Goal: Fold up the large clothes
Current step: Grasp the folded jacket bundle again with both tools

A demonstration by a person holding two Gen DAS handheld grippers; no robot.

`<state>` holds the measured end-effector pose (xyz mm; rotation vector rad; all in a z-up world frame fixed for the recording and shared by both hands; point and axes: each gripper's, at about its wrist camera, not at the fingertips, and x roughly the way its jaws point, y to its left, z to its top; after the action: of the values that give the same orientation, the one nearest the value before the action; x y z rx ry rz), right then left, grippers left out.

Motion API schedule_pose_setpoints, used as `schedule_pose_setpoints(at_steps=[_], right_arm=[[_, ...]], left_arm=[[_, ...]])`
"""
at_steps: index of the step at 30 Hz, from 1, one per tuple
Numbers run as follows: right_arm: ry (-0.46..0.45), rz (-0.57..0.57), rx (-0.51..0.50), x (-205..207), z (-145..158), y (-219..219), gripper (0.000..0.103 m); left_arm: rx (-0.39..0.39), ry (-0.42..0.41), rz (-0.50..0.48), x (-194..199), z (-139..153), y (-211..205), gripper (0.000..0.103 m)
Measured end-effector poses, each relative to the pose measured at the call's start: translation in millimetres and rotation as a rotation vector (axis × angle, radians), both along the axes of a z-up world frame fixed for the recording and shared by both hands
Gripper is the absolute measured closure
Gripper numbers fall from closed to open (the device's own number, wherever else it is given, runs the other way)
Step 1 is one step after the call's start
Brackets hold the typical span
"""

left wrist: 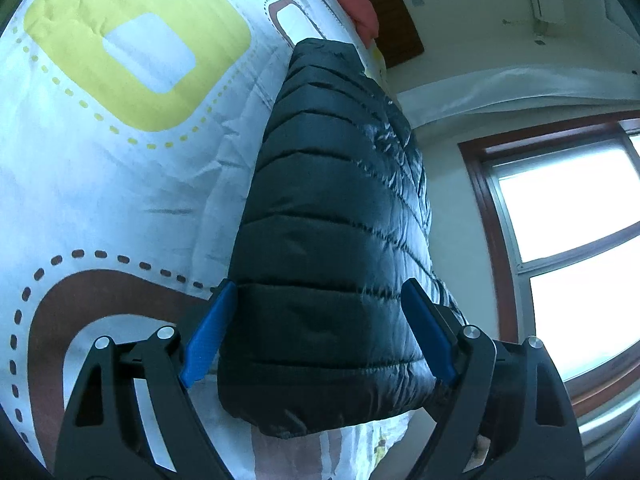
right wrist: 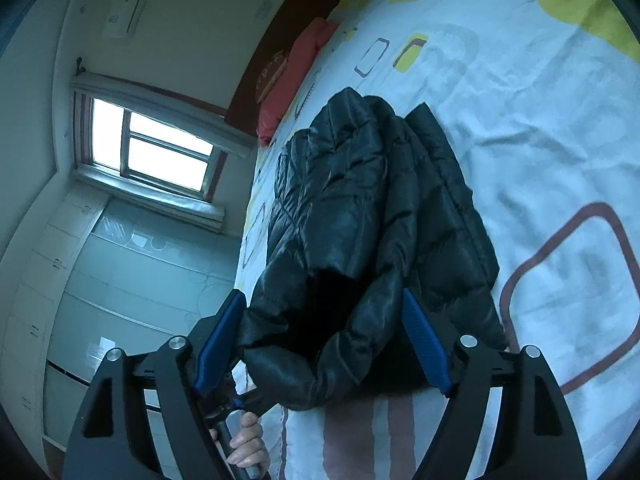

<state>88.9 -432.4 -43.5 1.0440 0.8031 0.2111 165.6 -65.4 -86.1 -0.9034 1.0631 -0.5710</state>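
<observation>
A black quilted puffer jacket (left wrist: 332, 220) lies folded lengthwise on the bed's patterned sheet (left wrist: 120, 184). In the left wrist view my left gripper (left wrist: 320, 312) is open, its blue pads (left wrist: 208, 336) standing on either side of the jacket's near end. In the right wrist view the jacket (right wrist: 360, 216) shows its bunched shiny side. My right gripper (right wrist: 324, 324) is open too, its pads (right wrist: 424, 344) flanking the jacket's near end without pinching it. I cannot tell whether the pads touch the fabric.
The white sheet (right wrist: 540, 140) with yellow and brown shapes spreads around the jacket. Red pillows (right wrist: 292, 76) lie at the dark headboard (left wrist: 396, 12). A window (left wrist: 568, 208) and a wardrobe (right wrist: 120, 280) line the room beside the bed. A hand (right wrist: 244, 444) holds the other gripper's handle.
</observation>
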Motion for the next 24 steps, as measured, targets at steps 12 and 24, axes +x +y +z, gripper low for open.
schedule_pose_setpoints(at_steps=[12,24], right_arm=[[0.132,-0.032,-0.039,-5.2,-49.5,-11.4,0.073],[0.133,-0.059,0.031,-5.1,-88.7,-18.4,0.081]], left_arm=[[0.104,0.009,-0.006,-5.9,-14.0,-16.5,0.041],[0.167,-0.007,-0.049,2.6,-25.3,-23.5,0.052]])
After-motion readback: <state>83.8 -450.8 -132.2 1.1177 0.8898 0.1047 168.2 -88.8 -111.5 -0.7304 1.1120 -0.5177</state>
